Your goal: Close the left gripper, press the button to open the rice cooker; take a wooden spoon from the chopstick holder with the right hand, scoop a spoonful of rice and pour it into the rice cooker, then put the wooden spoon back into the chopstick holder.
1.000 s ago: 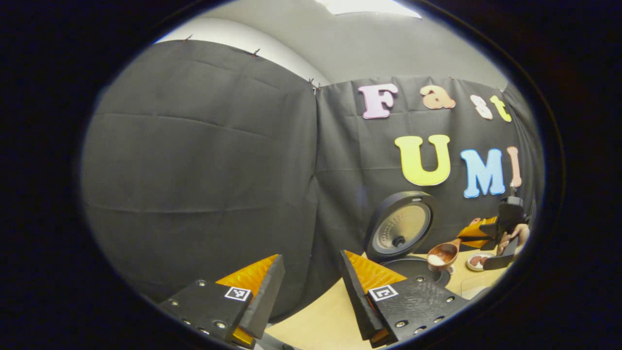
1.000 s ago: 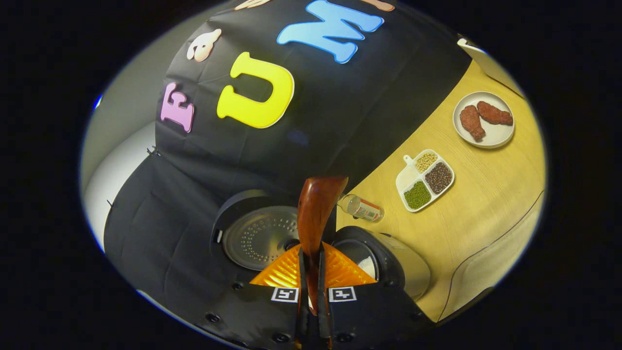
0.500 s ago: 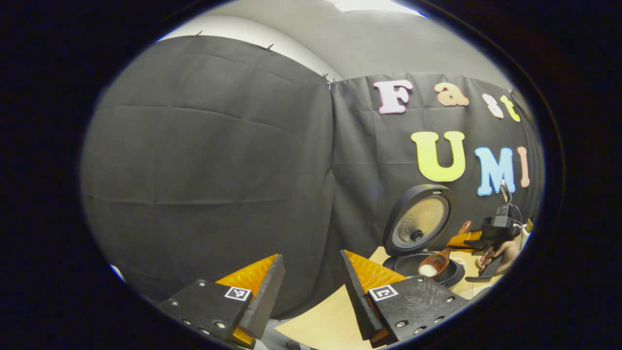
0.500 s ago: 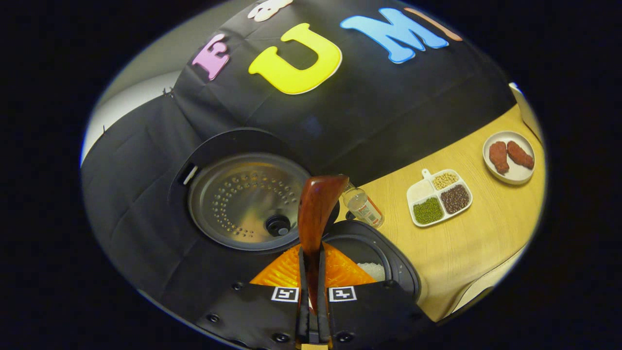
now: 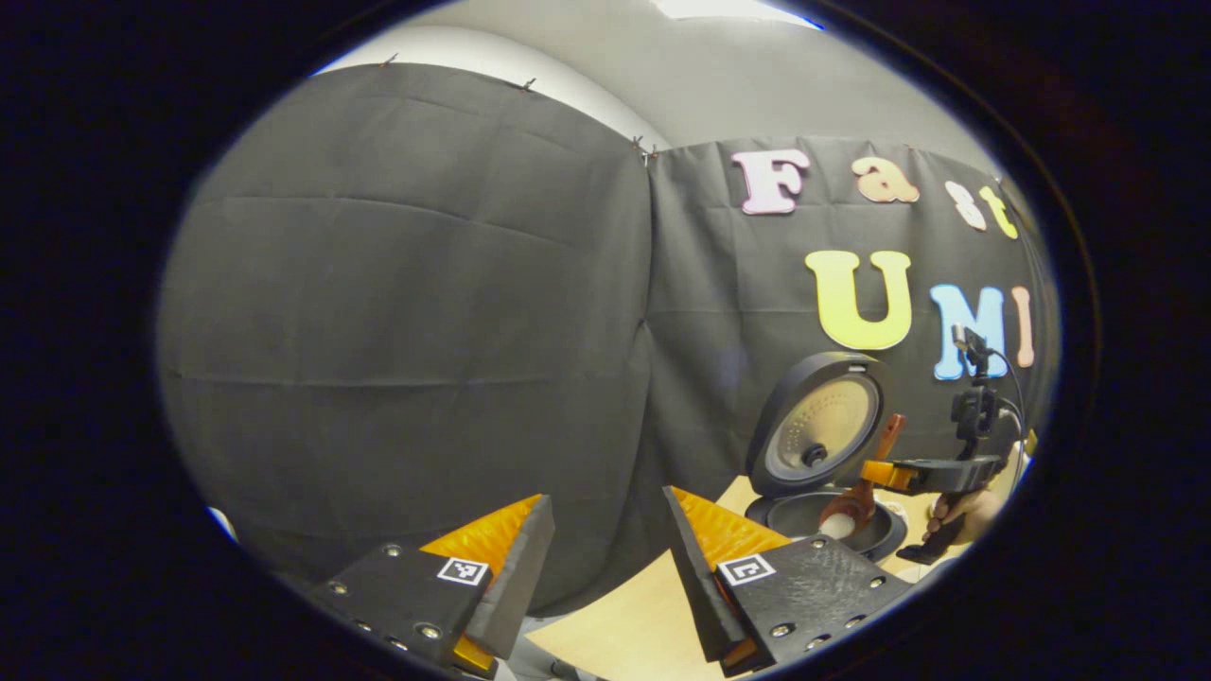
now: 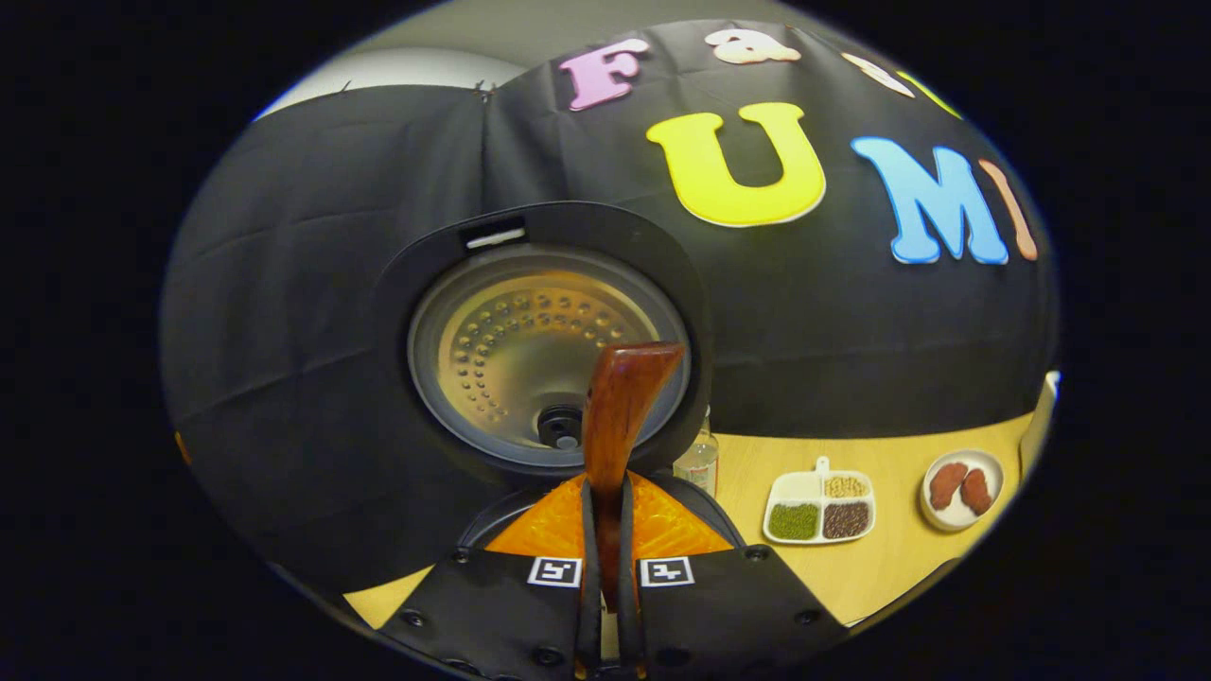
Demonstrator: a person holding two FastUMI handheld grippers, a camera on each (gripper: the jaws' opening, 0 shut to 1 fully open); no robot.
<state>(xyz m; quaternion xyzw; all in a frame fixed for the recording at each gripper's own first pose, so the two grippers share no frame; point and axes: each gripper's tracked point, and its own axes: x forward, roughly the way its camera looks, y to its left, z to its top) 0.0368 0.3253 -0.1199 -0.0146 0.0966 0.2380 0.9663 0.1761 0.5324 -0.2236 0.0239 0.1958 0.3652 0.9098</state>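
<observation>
Rice (image 5: 834, 526) may spill past the rice cooker (image 5: 821, 515) if I tip unevenly; right tool (image 6: 605, 558) clamps the wooden spoon (image 6: 620, 407), left tool (image 5: 605, 553) gapes empty.

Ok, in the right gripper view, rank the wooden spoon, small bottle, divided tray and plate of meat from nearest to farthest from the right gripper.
1. Wooden spoon, clamped between the fingers.
2. Small bottle, just right, beside the cooker.
3. Divided tray, farther right on the table.
4. Plate of meat, farthest right.
</observation>
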